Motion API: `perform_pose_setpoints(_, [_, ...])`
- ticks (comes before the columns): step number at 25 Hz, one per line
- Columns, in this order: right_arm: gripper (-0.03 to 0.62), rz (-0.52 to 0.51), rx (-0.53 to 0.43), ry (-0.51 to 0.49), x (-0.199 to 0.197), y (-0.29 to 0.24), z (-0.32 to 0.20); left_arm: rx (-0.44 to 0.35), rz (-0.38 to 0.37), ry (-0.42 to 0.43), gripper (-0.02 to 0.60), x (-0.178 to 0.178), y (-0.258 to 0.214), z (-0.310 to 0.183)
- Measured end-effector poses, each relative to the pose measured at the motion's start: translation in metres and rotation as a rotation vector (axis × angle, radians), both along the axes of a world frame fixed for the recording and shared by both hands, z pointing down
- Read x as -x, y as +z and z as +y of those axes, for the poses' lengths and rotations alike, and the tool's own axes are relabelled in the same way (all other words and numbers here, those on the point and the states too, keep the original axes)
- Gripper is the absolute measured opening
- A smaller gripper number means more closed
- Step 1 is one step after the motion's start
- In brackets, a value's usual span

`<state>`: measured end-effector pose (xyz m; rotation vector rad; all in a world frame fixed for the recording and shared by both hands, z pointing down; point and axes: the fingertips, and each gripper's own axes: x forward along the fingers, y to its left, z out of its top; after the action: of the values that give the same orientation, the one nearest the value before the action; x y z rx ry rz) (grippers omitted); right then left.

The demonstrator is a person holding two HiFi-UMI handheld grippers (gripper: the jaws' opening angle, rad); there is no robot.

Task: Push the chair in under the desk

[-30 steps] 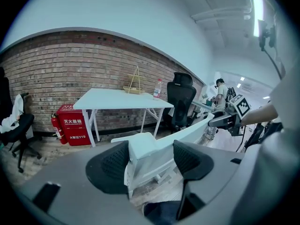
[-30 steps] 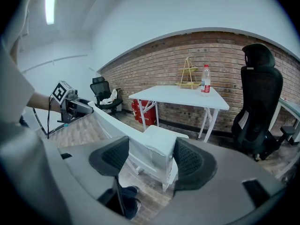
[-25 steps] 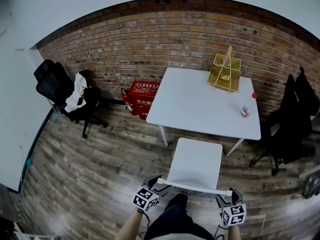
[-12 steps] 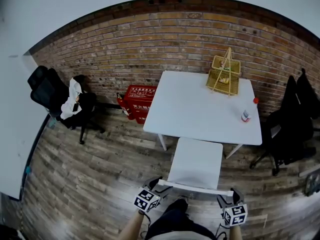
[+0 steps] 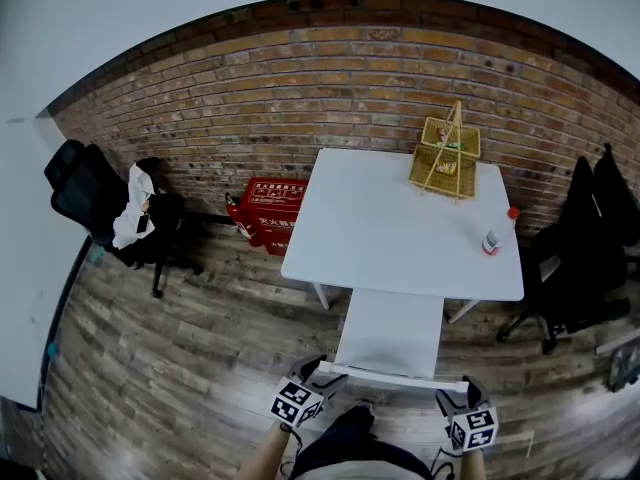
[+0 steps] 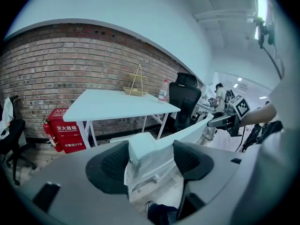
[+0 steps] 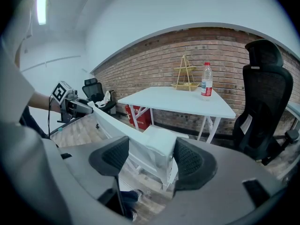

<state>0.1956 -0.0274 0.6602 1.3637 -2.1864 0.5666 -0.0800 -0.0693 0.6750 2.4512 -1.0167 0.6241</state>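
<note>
The white chair [image 5: 390, 330] stands in front of the white desk [image 5: 390, 228], with the front of its seat tucked under the desk's near edge. My left gripper [image 5: 322, 369] is shut on the left end of the chair's backrest [image 5: 392, 376], and that end fills the space between its pads [image 6: 115, 161] in the left gripper view. My right gripper [image 5: 461, 388] is shut on the right end, where the backrest [image 7: 152, 151] sits between the pads [image 7: 190, 161]. The person's legs show below the backrest.
On the desk stand a wire basket [image 5: 447, 153] and a red-capped bottle [image 5: 491, 240]. A red fire extinguisher box [image 5: 275, 200] sits by the brick wall left of the desk. Black office chairs stand at the left [image 5: 100, 203] and right [image 5: 585, 248]. Another white table [image 5: 25, 268] borders the far left.
The chair has slid forward toward the wall, and its seat front has gone under the desk edge. Both grippers stayed shut on the backrest ends and moved along with it.
</note>
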Motion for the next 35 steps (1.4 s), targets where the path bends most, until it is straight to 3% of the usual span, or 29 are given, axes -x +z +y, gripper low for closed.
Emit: perform_pose_setpoints(35, [0.304,-0.008,0.017,0.003,-0.009,-0.001,-0.065,0.002,-0.004,-0.010,0.301,-0.011,-0.002,-0.063])
